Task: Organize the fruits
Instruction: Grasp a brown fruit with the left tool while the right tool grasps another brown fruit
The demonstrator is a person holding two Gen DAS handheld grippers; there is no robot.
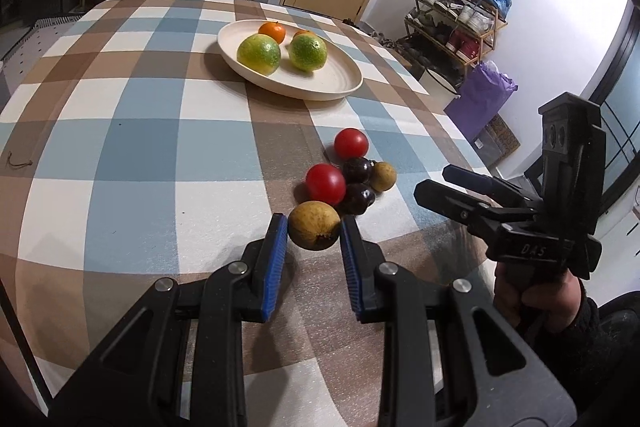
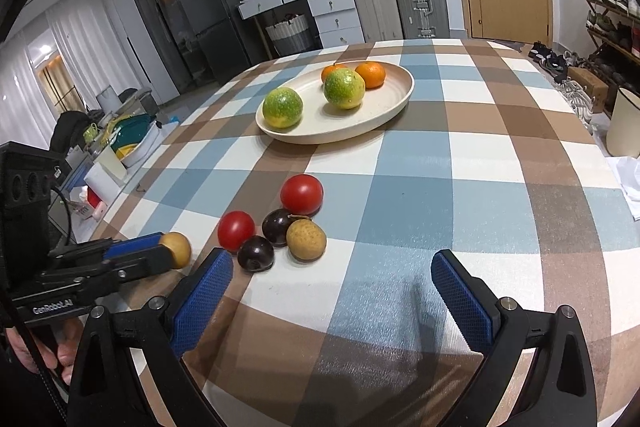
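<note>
My left gripper [image 1: 314,231] is shut on a tan longan [image 1: 314,230], held just above the checked tablecloth; in the right wrist view this held longan [image 2: 178,249] shows at the tips of the left gripper [image 2: 162,253]. Beyond it lies a cluster: two red tomatoes [image 1: 326,183] [image 1: 351,143], two dark plums [image 1: 357,198] [image 1: 357,169] and a second longan [image 1: 383,176]. My right gripper [image 2: 332,269] stands open, low over the cloth just short of the cluster, with nothing between its fingers. A cream oval plate [image 1: 344,89] farther back holds two green-yellow citrus [image 1: 259,54] and two oranges [image 1: 273,31].
The table [image 2: 500,155] carries only the plate and the fruit cluster. A shoe rack [image 1: 460,23] and purple bag [image 1: 482,93] stand past its right edge. Drawers and suitcases [image 2: 396,3] line the far wall beside a door.
</note>
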